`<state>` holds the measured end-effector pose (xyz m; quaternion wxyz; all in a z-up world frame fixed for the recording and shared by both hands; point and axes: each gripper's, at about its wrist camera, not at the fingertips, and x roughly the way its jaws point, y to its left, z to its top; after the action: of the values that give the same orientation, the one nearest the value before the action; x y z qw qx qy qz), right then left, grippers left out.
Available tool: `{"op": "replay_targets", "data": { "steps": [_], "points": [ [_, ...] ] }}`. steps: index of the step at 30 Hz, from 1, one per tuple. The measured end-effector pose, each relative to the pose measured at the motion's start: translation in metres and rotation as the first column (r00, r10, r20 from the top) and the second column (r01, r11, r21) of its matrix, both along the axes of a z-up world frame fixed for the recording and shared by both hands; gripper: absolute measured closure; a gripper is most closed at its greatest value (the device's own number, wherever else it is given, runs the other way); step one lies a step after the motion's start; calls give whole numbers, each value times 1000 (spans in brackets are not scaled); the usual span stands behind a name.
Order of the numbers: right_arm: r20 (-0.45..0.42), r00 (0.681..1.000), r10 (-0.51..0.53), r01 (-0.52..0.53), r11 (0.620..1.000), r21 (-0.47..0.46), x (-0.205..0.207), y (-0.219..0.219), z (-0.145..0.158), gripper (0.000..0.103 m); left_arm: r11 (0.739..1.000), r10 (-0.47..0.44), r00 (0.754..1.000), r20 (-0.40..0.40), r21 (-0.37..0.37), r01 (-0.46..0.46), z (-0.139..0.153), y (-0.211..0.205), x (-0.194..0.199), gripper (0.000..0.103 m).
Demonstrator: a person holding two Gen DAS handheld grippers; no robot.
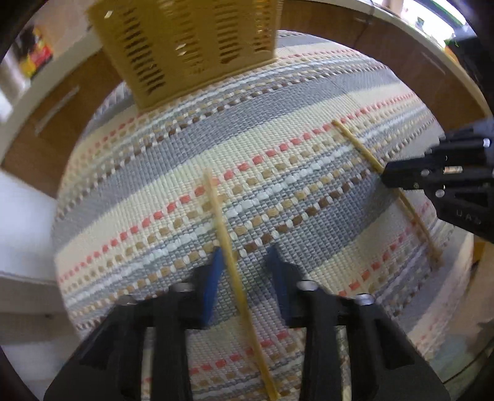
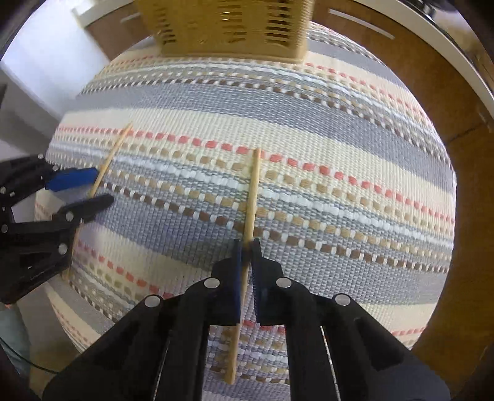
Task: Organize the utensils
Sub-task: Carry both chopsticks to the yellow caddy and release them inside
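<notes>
In the left wrist view, the left gripper (image 1: 245,251) points down at a striped woven mat (image 1: 278,132) that covers the surface. Its jaws stand open, and the blue pads (image 1: 213,283) are clearly apart. One chopstick (image 1: 216,209) lies on the mat and runs up between them, close beside the left-hand pad; whether it touches that pad cannot be told. At the right edge the right gripper (image 1: 384,179) comes in from the side with its jaws drawn together over a second chopstick (image 1: 355,142), which slants across the mat's cream and grey stripes, well apart from the first. A tan slatted basket (image 1: 185,46) stands at the far end of the mat. In the right wrist view, the right gripper (image 2: 247,243) has its jaws closed on the second chopstick (image 2: 253,191), pinching it near the middle, so the stick runs out past the tips and back beneath the gripper body. Whether it is lifted off the mat (image 2: 339,148) cannot be told. At the left edge the left gripper (image 2: 103,186) shows its fingers spread, the first chopstick (image 2: 114,148) passing between them. The basket (image 2: 231,27) sits at the top, on the mat's far edge.
</notes>
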<state>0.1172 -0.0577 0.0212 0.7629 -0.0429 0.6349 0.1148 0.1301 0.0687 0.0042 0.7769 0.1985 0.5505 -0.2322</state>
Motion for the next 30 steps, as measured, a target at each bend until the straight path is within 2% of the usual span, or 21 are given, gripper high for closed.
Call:
{"op": "replay_targets", "data": {
  "steps": [1,3,6,10,11,14,17,19,20,21,23,26,29,30],
  "points": [
    [9,1000,13,-13,1000,1,0,3,1,99,1000,1,1000,2,2,-1,1,-1,-1,99],
    [40,999,29,-30,999,14,-2,8,6,99,999,0,1000,4,-39,0,5,-1,0,99],
    [128,991,33,-43,996,77,-5,10,28,99,995,13,999,45,-95,-9,24,2,1,99],
    [287,958,10,-53,989,141,-4,4,82,99,976,-7,996,85,-216,26,63,6,6,99],
    [340,941,-1,-56,986,158,-3,2,99,99,970,-1,994,109,-240,28,77,7,9,99],
    [498,867,-3,-67,990,122,-3,-3,138,99,945,33,979,201,-326,35,117,14,16,99],
    [583,812,-37,-58,988,143,-2,-10,167,99,914,93,953,290,-405,34,158,31,22,99],
    [649,758,-67,-50,986,159,2,-16,186,99,882,159,917,367,-469,34,188,43,25,99],
    [686,723,-85,-39,986,164,3,-18,196,99,859,193,897,398,-510,41,204,49,29,99],
    [732,674,-103,-24,987,161,5,-20,206,99,840,209,887,412,-540,52,212,52,32,99],
    [780,615,-115,-14,988,156,10,-25,215,99,819,225,876,428,-570,68,222,52,38,99],
    [827,539,-157,-26,979,203,18,-34,225,99,792,264,835,482,-603,98,229,53,47,99],
    [860,466,-207,-35,967,252,31,-45,227,99,760,335,776,535,-640,113,233,54,52,99],
    [866,448,-221,-32,964,262,36,-47,229,99,740,372,741,560,-661,128,234,57,55,99]
  ]
}}
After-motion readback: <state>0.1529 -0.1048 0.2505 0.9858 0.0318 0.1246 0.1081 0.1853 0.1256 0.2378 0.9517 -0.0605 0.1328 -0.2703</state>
